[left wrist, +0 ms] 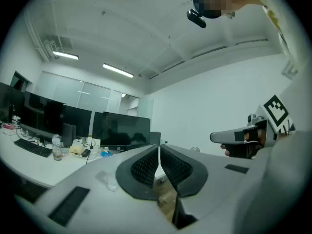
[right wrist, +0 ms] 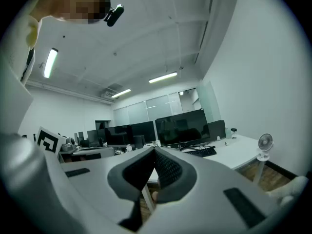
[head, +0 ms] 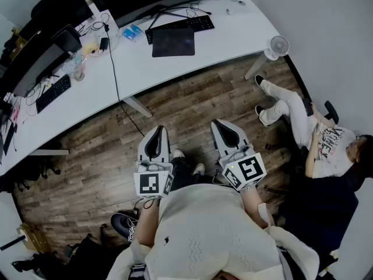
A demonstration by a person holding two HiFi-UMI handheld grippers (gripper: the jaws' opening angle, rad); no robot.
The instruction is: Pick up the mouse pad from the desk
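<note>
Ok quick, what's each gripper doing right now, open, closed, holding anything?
Left gripper: closed, jaws together, holding nothing.
Right gripper: closed, jaws together, holding nothing.

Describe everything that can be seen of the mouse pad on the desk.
The mouse pad is a dark, thin rectangle with a dull, faintly mottled face, perhaps cloth or rubber. It lies flat on the white desk, slightly askew to the desk's front edge. Its far edge sits right against the black keyboard; whether it slips under the keyboard cannot be told. Nothing rests on top of it and nothing else touches it. Only the head view shows it clearly.
</note>
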